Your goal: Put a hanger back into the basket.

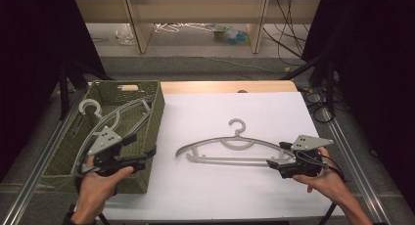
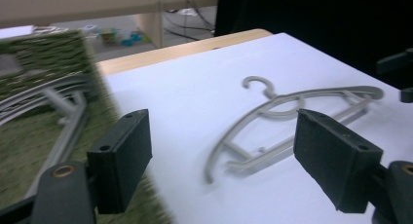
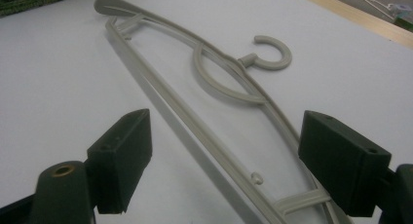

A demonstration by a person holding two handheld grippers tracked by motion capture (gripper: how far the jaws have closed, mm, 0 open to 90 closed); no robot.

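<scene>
Both claws gape: left claw [image 1: 143, 146] over basket [image 1: 156, 107], right claw [image 1: 277, 154] at hanger [image 1: 230, 149].

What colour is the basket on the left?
The basket is olive green with a woven texture, clearest in the high view.

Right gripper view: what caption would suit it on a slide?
Open right tool poised over one end of a grey hanger lying flat on the white table.

The left gripper view blurs the green basket [image 2: 58, 53] and its hangers [image 2: 53, 95].
</scene>
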